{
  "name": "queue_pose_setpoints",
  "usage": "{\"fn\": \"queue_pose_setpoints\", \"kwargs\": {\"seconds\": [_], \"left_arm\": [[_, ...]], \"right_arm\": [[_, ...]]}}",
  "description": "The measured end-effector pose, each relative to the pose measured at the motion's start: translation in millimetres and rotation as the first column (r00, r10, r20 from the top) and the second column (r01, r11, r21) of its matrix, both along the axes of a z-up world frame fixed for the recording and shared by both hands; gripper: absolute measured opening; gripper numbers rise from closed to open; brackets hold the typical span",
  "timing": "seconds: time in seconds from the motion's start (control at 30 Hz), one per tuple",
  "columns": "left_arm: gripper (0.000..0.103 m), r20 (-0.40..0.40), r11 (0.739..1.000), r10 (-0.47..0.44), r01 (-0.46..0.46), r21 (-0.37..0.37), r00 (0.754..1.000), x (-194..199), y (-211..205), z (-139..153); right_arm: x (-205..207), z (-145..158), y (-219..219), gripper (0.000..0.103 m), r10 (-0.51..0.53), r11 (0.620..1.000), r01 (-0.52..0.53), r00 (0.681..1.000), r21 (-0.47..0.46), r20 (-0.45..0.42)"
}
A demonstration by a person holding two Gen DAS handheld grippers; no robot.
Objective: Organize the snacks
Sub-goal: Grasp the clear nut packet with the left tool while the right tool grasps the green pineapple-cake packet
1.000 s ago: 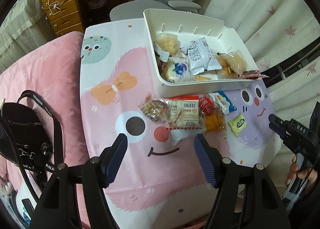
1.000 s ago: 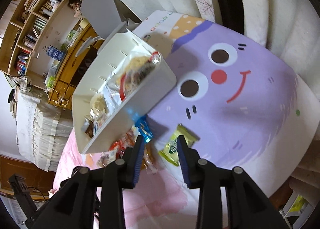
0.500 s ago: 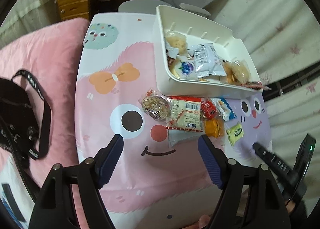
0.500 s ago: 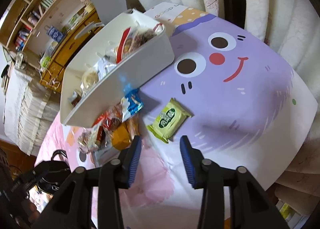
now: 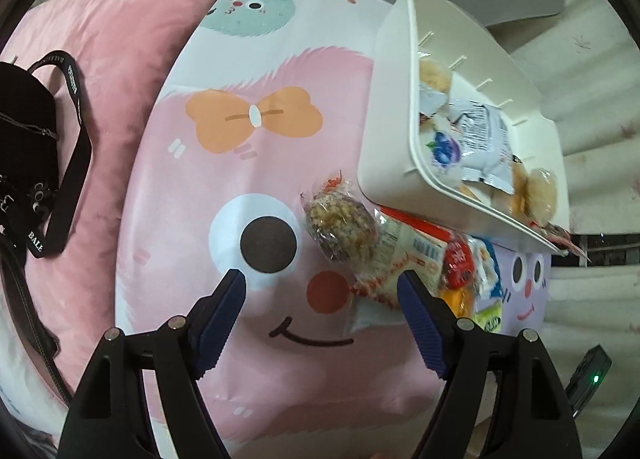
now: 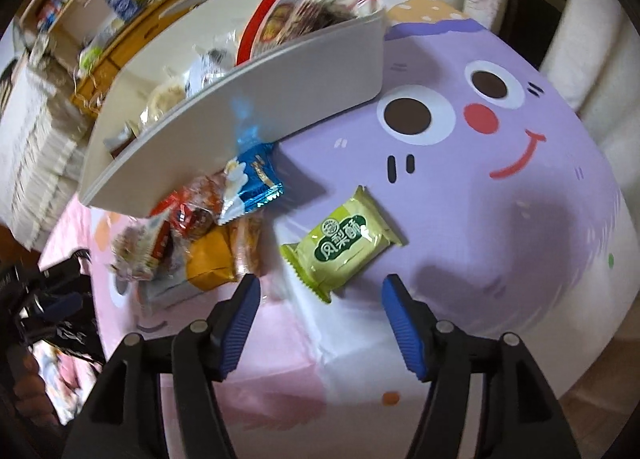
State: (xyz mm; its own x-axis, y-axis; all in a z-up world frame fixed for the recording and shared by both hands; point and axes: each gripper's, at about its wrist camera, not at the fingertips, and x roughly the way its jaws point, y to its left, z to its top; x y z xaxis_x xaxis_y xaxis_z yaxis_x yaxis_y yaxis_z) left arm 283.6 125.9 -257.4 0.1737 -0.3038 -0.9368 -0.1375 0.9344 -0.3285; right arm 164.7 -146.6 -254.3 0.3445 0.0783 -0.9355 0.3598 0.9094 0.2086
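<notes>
Right gripper (image 6: 320,291) is pointing steeply down at the cartoon-printed tablecloth (image 6: 500,227); its jaws have just been opening and are standing apart, with nothing pressed between them and the green snack packet (image 6: 344,245) lying flat just beyond the fingertips. Left gripper (image 5: 322,289) is likewise standing apart and empty above the pink cartoon face. Loose snacks, among them a nut cluster packet (image 5: 340,227) and a blue wrapper (image 6: 252,183), are lying in a row against the front wall of the white bin (image 6: 280,99), which is already holding several packets. A black bag (image 5: 28,147) is resting on the pink bedding (image 5: 120,39).
</notes>
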Motion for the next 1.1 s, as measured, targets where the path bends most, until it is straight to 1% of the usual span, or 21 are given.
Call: {"fn": "queue_pose_setpoints", "kwargs": {"seconds": [0.1, 0.23, 0.4, 0.5, 0.57, 0.67, 0.7, 0.77, 0.97, 1.03, 1.07, 1.1], "left_arm": [[0.077, -0.012, 1.0, 0.029, -0.029, -0.002, 1.0, 6.3, -4.1, -10.6], [0.077, -0.029, 0.998, 0.062, -0.062, 0.007, 0.998, 16.3, -8.8, -23.2], [0.077, -0.045, 0.996, 0.085, -0.086, -0.001, 0.995, 24.0, -12.4, -34.8], [0.077, -0.042, 0.995, 0.102, -0.102, -0.007, 0.994, 24.9, -11.8, -39.0], [0.077, -0.027, 0.994, 0.11, -0.11, -0.006, 0.994, 25.0, -11.8, -39.5], [0.076, -0.03, 0.994, 0.111, -0.111, -0.002, 0.993, 29.2, -15.0, -44.0], [0.075, -0.033, 0.994, 0.113, -0.113, -0.002, 0.993, 30.1, -16.0, -45.4], [0.074, -0.039, 0.993, 0.121, -0.121, 0.003, 0.992, 31.4, -16.9, -49.1], [0.072, -0.01, 0.992, 0.117, -0.116, 0.044, 0.993, 35.5, -27.2, -49.2], [0.066, -0.004, 0.991, 0.118, -0.118, 0.07, 0.993, 35.9, -31.6, -49.2], [0.065, 0.001, 0.988, 0.122, -0.121, 0.091, 0.993, 36.2, -33.5, -48.9], [0.061, 0.004, 0.988, 0.123, -0.123, 0.098, 0.992, 36.9, -35.4, -48.4]], "right_arm": [[6.0, -8.1, 4.0, 0.072, 0.072, 0.995, -0.073, 0.997, -0.071, -0.013], [12.5, -16.2, 6.6, 0.074, 0.146, 0.979, -0.148, 0.989, -0.139, -0.024], [21.0, -20.2, 4.6, 0.077, 0.221, 0.955, -0.216, 0.975, -0.203, 0.004], [24.0, -22.3, 4.3, 0.078, 0.299, 0.927, -0.283, 0.954, -0.245, 0.033], [25.3, -23.6, 4.2, 0.078, 0.346, 0.909, -0.321, 0.937, -0.266, 0.051], [28.2, -28.1, 2.9, 0.078, 0.38, 0.897, -0.353, 0.923, -0.268, 0.054], [29.0, -30.7, 1.0, 0.078, 0.381, 0.897, -0.357, 0.923, -0.261, 0.047], [28.5, -32.1, -2.3, 0.078, 0.38, 0.9, -0.353, 0.923, -0.255, 0.062], [26.1, -32.4, -7.7, 0.078, 0.41, 0.889, -0.376, 0.908, -0.26, 0.086], [24.3, -31.9, -8.9, 0.077, 0.418, 0.886, -0.384, 0.904, -0.259, 0.09], [22.9, -31.7, -9.1, 0.076, 0.42, 0.885, -0.386, 0.903, -0.26, 0.09], [22.4, -31.1, -10.4, 0.073, 0.42, 0.885, -0.386, 0.903, -0.26, 0.09]]}}
